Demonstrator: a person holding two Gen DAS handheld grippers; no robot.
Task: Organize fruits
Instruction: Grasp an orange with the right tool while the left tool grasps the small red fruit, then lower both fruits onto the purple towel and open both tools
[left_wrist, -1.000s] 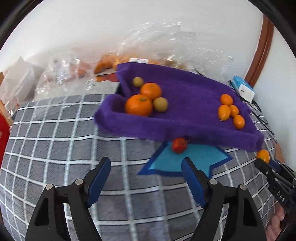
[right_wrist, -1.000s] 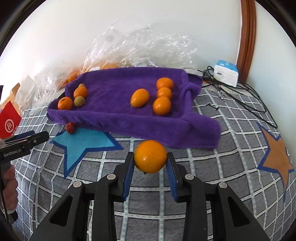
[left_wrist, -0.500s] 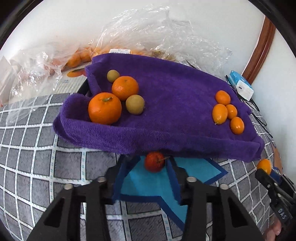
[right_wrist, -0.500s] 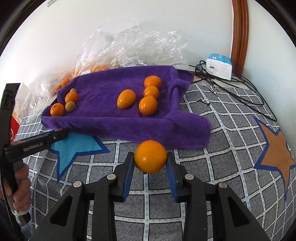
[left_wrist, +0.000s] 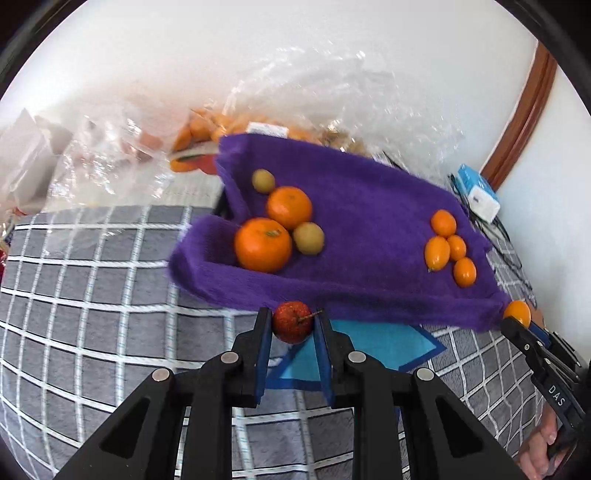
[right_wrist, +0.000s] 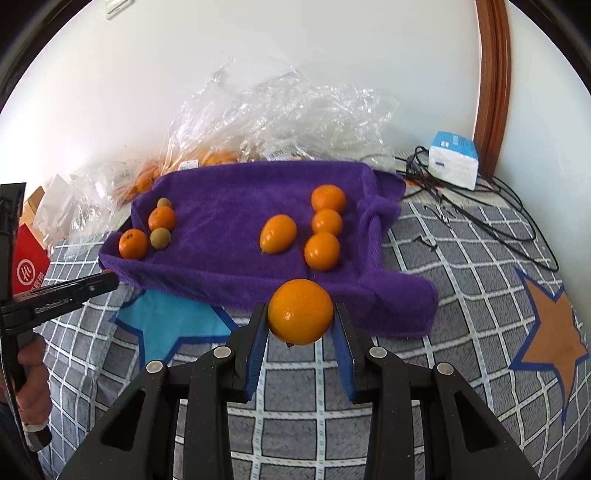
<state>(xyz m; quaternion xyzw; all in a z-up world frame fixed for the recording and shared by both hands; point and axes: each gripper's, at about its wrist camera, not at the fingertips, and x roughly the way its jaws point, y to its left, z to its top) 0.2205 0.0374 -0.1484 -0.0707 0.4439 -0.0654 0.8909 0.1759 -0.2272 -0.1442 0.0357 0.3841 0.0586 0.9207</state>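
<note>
Fruits: a small red fruit (left_wrist: 292, 322), round, speckled, with a thin stalk, is held above the blue star patch (left_wrist: 373, 349); a smooth, glossy orange (right_wrist: 300, 311) is held over the towel's front edge.
Towel: a fuzzy purple towel (left_wrist: 369, 221) carries two oranges (left_wrist: 263, 244) with two dull green fruits at its left, four small oval orange fruits (left_wrist: 437, 253) at its right.
Left gripper (left_wrist: 292, 332): blue pads are clamped on the red fruit.
Right gripper (right_wrist: 300, 326): blue pads are pressed on the orange's sides.
Surface: a grey cloth with white checks (right_wrist: 443, 266) is spread, an orange star (right_wrist: 554, 332) printed on it.
Room: crinkled clear plastic bags (right_wrist: 288, 110), a white-and-blue box (right_wrist: 453, 159) and black cables are seen against a white wall.
</note>
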